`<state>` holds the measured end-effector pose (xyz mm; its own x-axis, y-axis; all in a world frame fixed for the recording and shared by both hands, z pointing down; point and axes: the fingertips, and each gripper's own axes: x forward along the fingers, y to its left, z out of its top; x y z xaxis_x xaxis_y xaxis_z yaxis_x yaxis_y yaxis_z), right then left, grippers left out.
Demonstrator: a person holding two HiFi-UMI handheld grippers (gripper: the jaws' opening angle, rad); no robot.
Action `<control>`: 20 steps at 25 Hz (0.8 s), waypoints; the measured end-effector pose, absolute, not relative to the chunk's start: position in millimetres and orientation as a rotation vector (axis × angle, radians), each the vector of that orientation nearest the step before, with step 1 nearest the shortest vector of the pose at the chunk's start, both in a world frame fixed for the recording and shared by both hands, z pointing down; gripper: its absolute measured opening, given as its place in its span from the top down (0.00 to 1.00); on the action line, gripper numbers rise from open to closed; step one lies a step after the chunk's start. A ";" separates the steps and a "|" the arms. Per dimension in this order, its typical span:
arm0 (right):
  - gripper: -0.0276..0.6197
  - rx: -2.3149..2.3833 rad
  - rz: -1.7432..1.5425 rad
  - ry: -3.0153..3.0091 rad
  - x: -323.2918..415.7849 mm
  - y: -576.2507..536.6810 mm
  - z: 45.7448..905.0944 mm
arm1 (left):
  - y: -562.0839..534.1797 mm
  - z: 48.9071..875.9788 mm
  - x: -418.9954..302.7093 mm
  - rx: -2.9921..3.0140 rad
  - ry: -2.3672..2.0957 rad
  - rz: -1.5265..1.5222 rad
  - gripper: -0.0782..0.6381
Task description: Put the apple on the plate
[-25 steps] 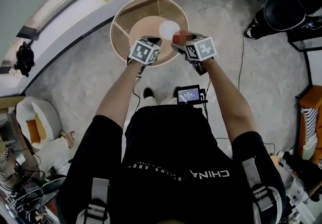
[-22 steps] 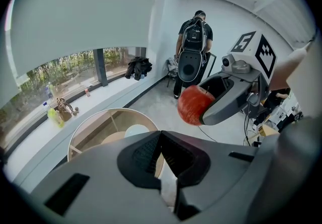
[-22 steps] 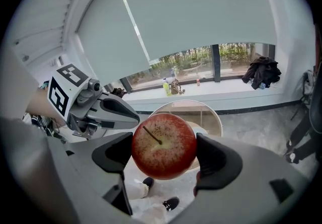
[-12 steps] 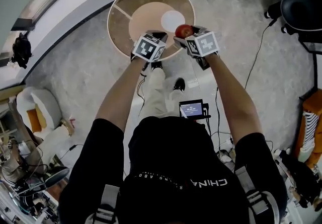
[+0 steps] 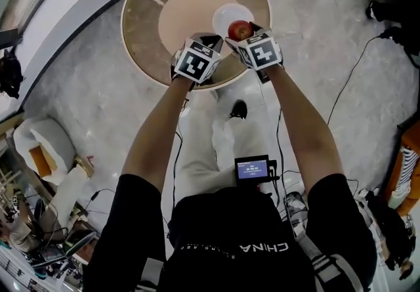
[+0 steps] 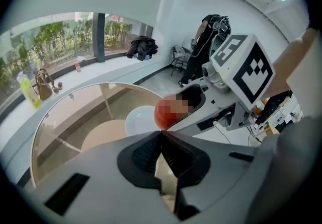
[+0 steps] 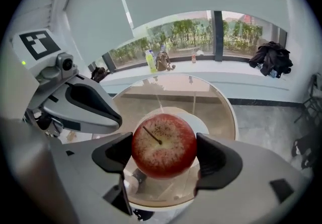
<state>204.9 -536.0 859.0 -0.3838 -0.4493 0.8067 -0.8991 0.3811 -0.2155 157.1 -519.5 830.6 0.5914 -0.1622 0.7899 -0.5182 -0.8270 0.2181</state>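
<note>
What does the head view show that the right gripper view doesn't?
Only the head view shows the person's arms, the black shirt and the little screen at the waist. Only the right gripper view shows the windows with green trees, a yellow bottle on the sill, and the apple's stem. Both show the red apple held in the right hand-held gripper, the white plate, the round table and the left hand-held gripper.
</note>
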 end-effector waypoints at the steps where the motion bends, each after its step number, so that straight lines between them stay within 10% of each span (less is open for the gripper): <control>1: 0.36 1.156 0.860 -1.971 205.1 -538.6 866.9 | -519.6 835.4 155.8 2.393 -0.550 1.124 0.87; 20: 0.34 1.288 0.977 -1.900 230.4 -550.2 865.9 | -525.6 820.5 149.5 2.383 -0.580 1.082 0.87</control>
